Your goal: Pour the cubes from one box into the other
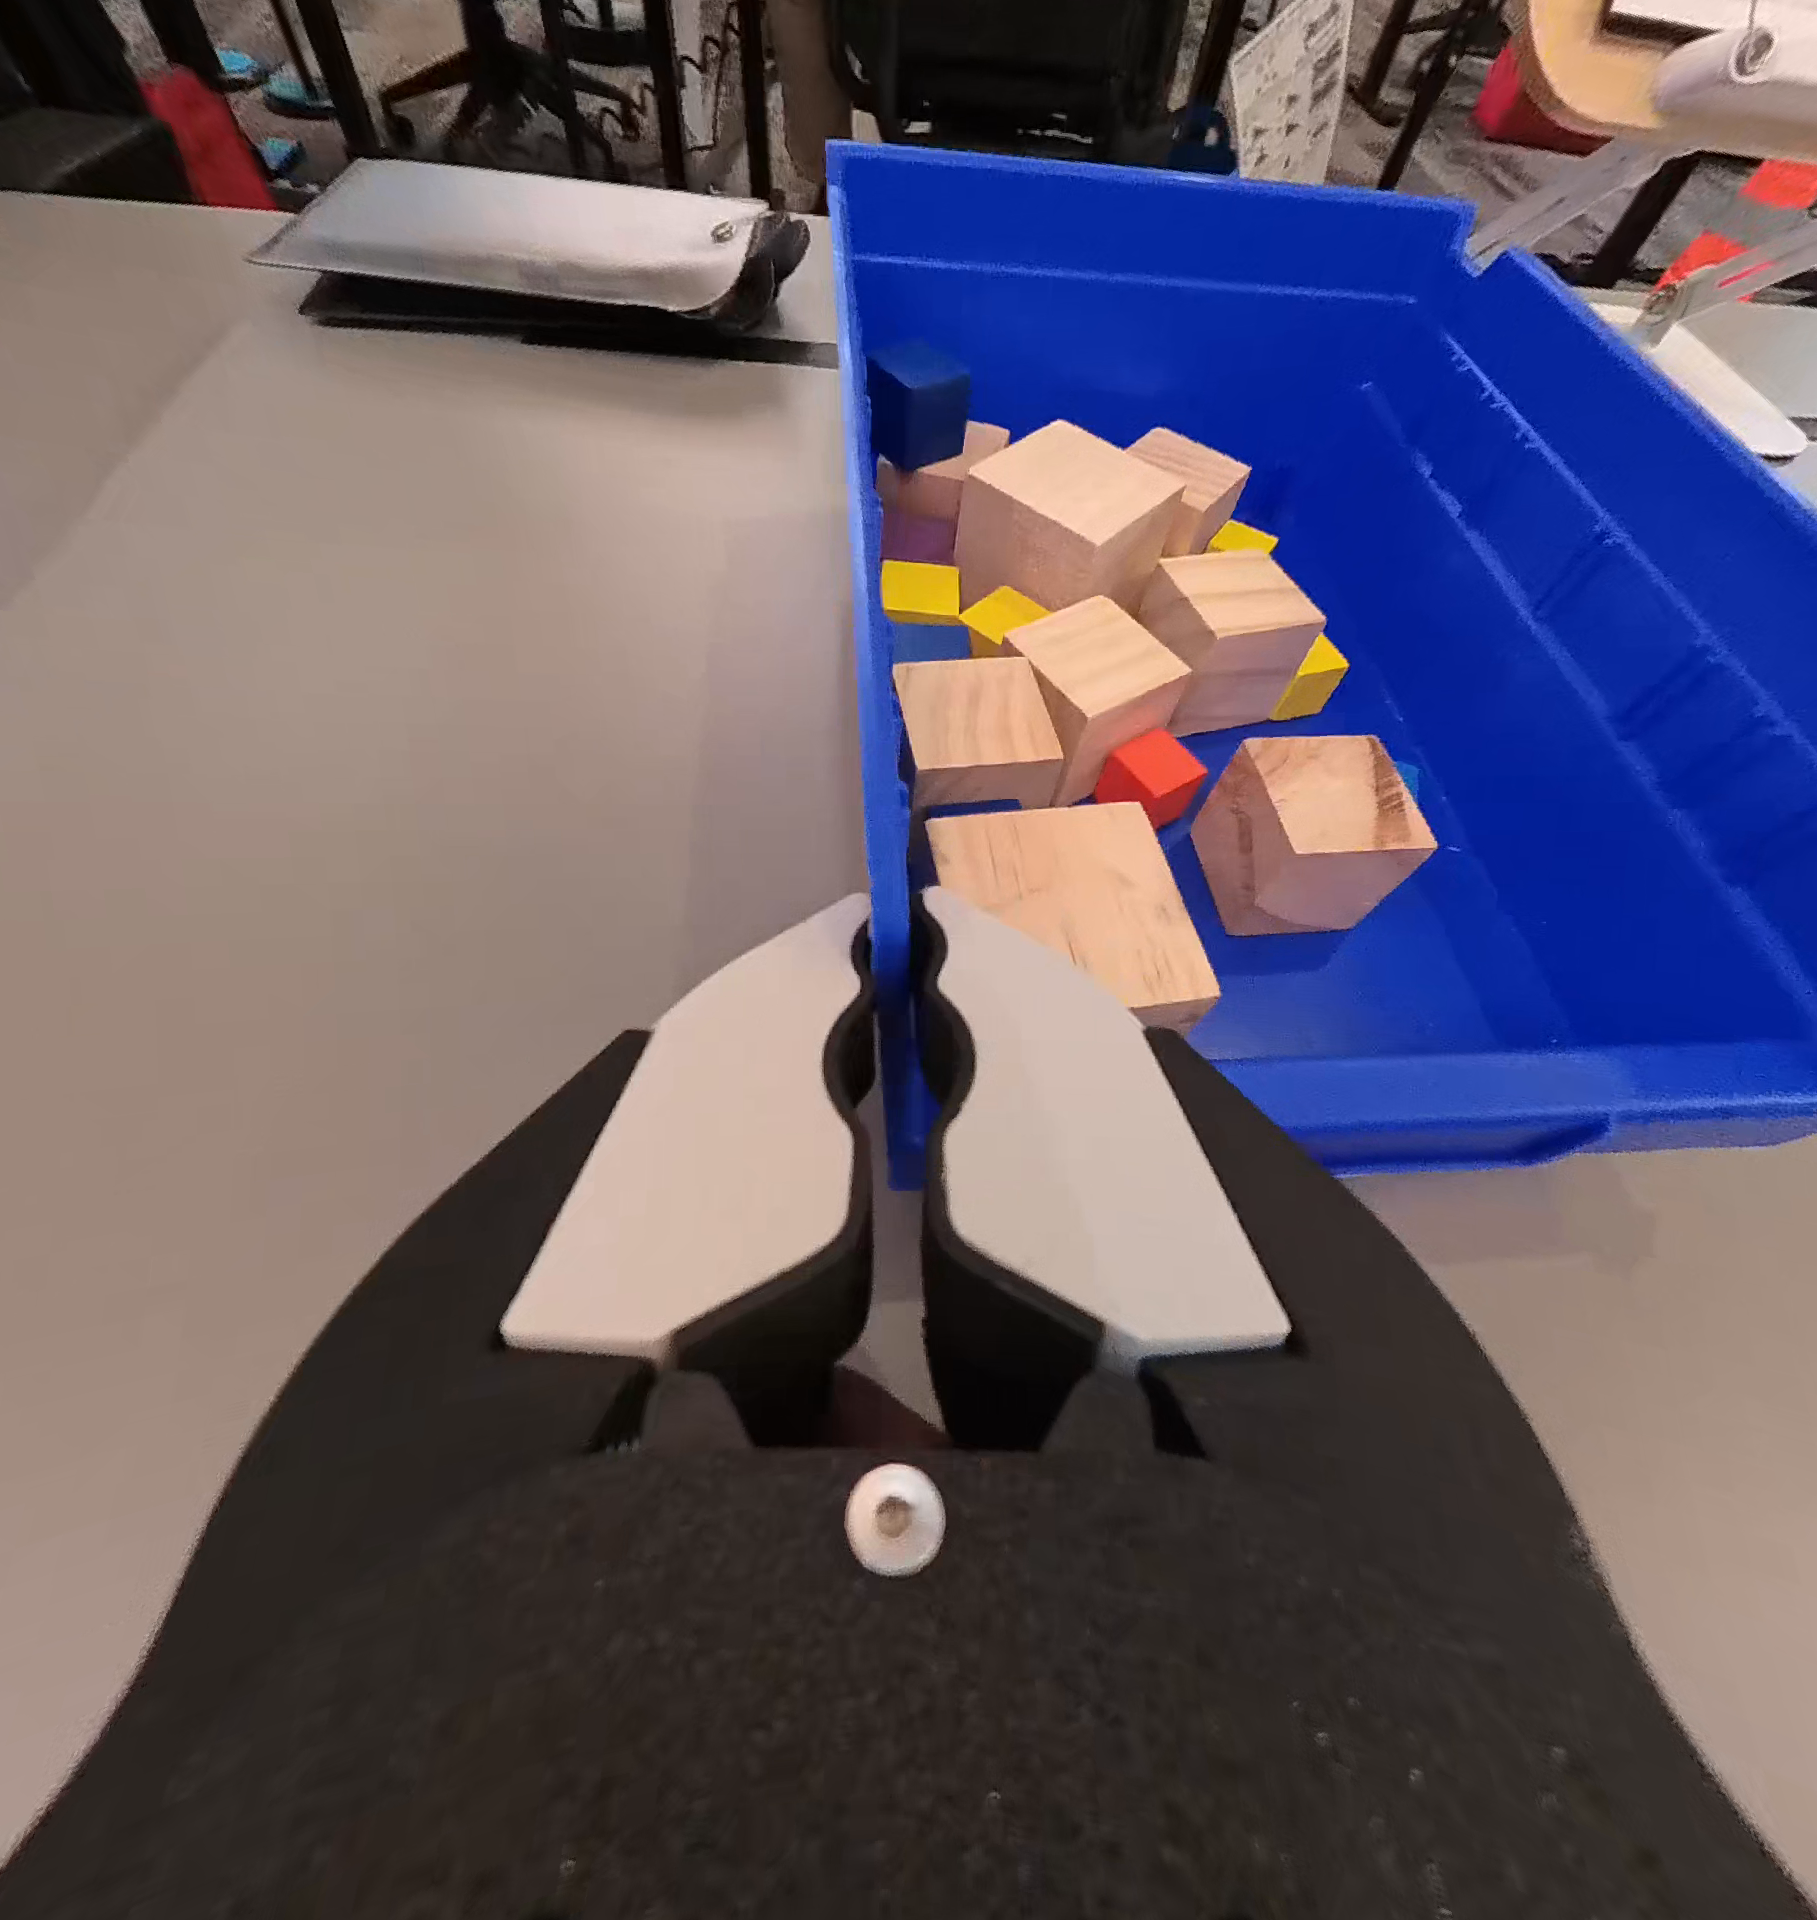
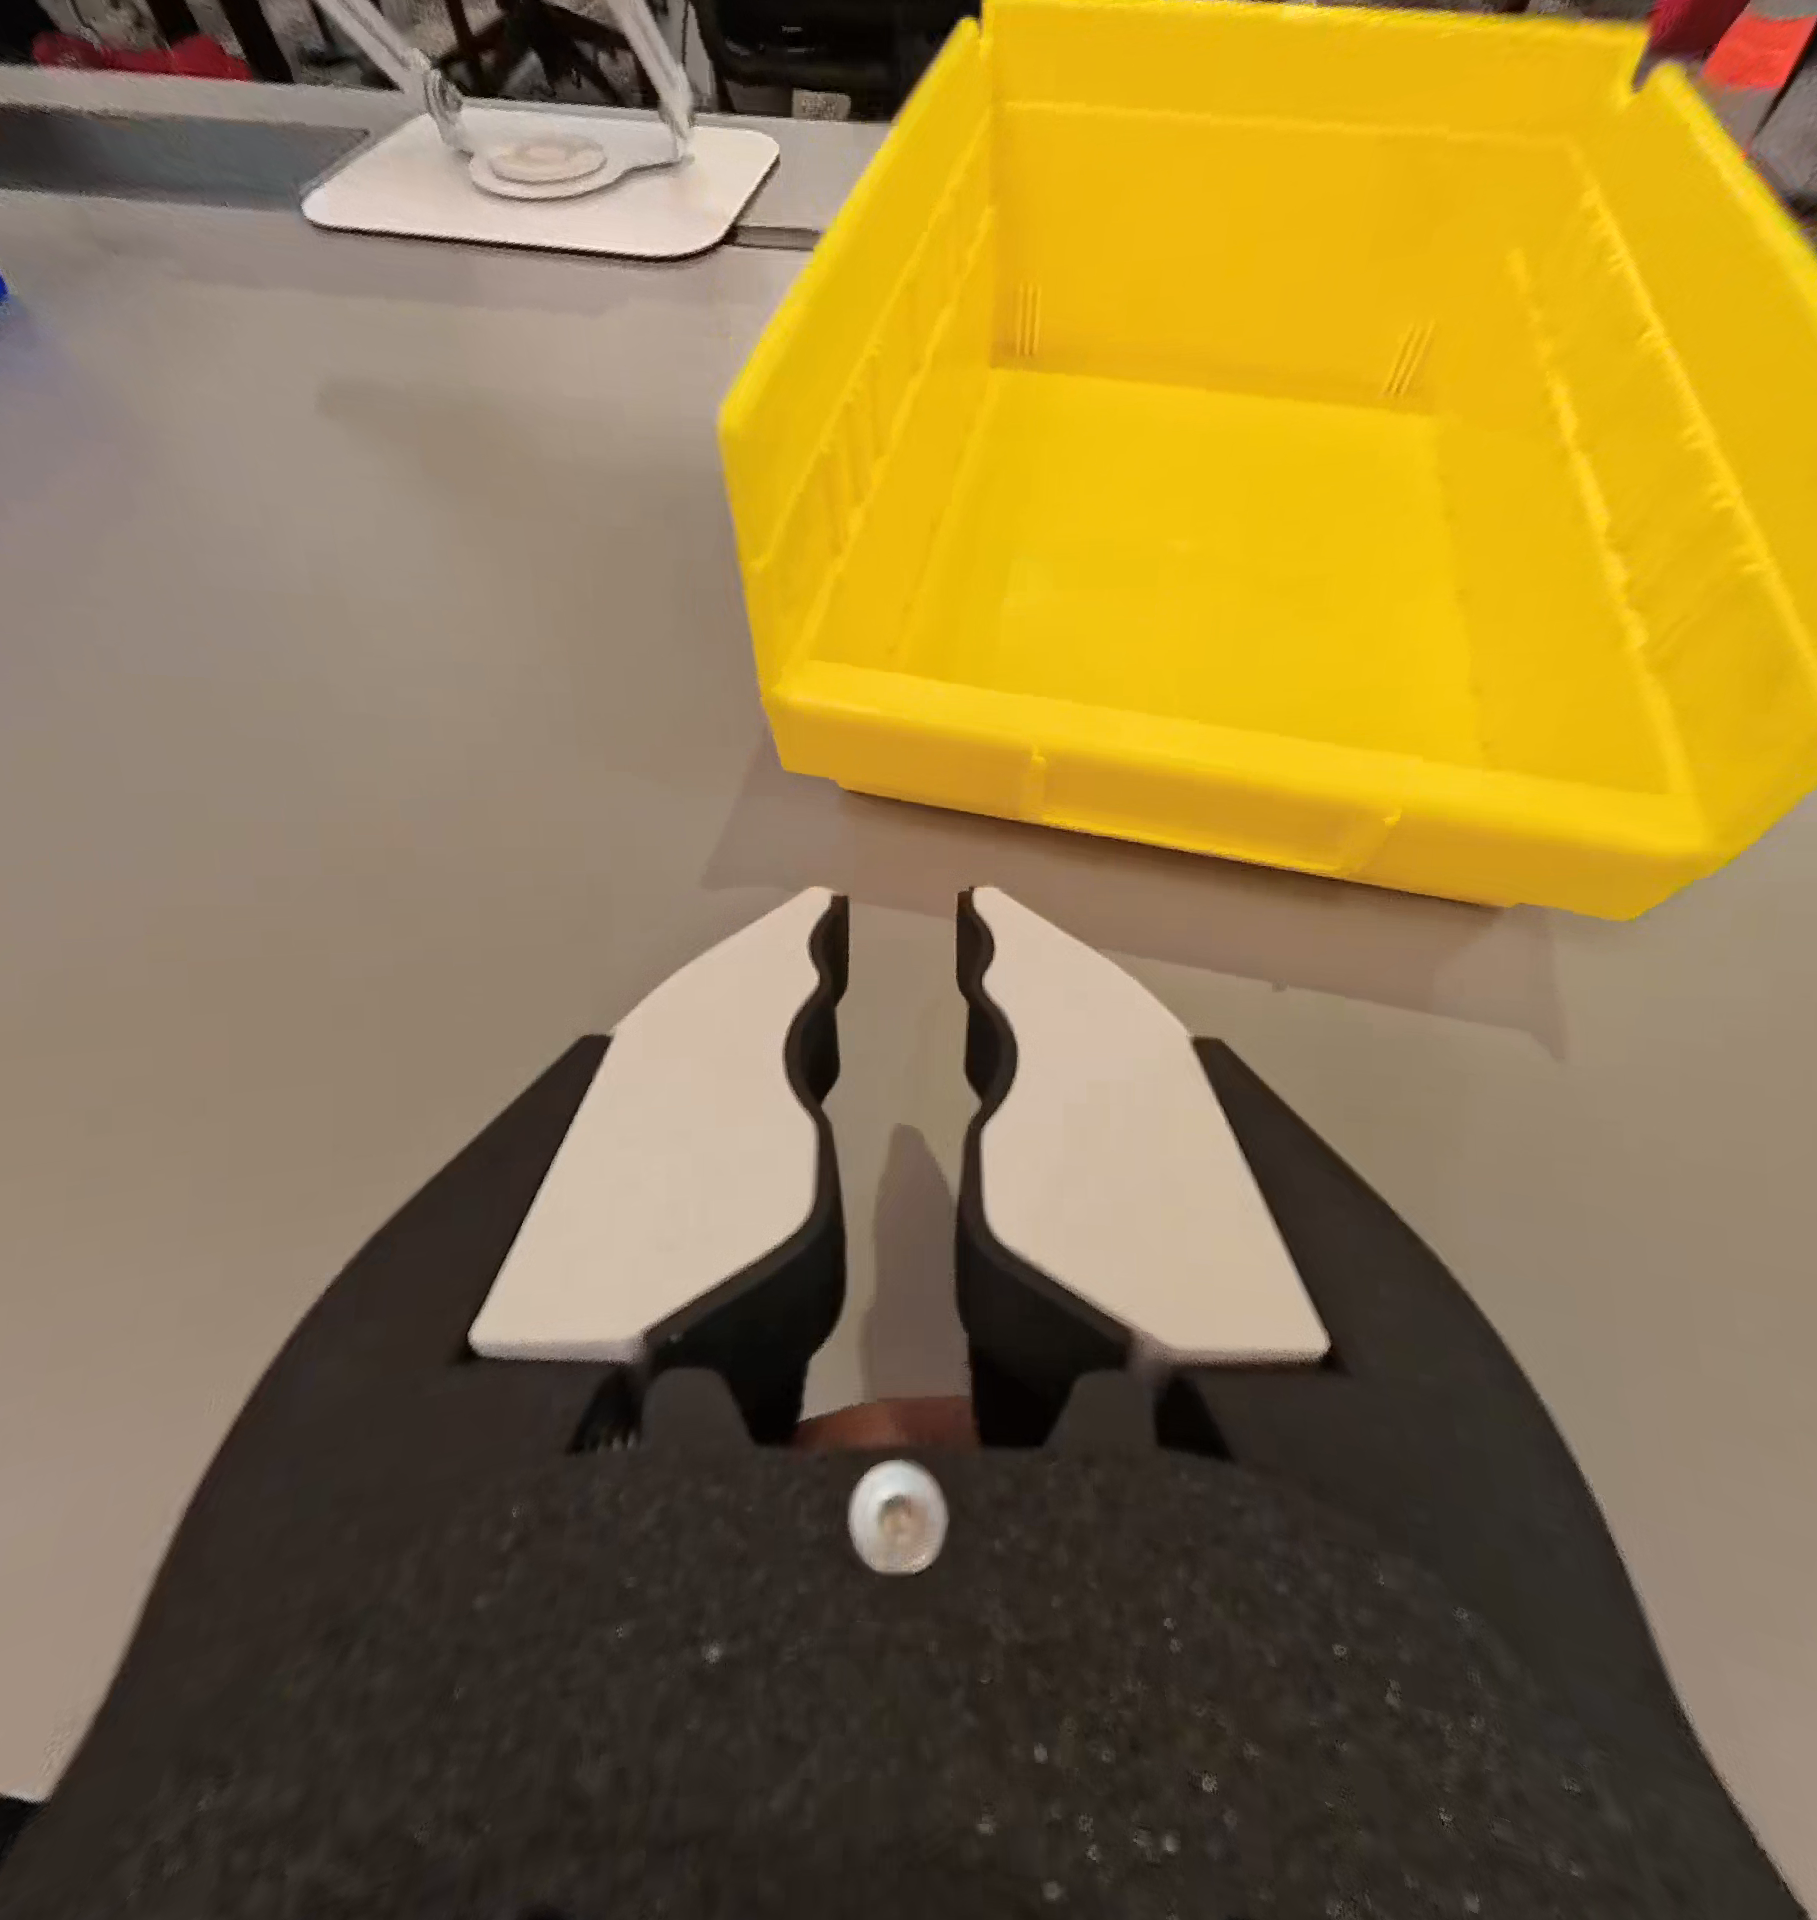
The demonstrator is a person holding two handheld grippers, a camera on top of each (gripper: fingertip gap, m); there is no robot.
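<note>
Two boxes (image 1: pixel 1610 727) (image 2: pixel 1247 727) (one holds cubes (image 1: pixel 1070 509)).

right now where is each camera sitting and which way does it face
Left wrist view: on the left gripper, looking forward and down at the blue box of cubes; its jaws pinch the box's side wall.
Right wrist view: on the right gripper, facing the empty yellow box; jaws apart.
Shared: the grey table, and the blue box at the right view's left edge.

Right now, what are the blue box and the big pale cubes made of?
The blue box looks like moulded plastic: even colour, slight sheen, ribbed walls. The big pale cubes look like bare wood, with grain lines showing and no paint.
</note>
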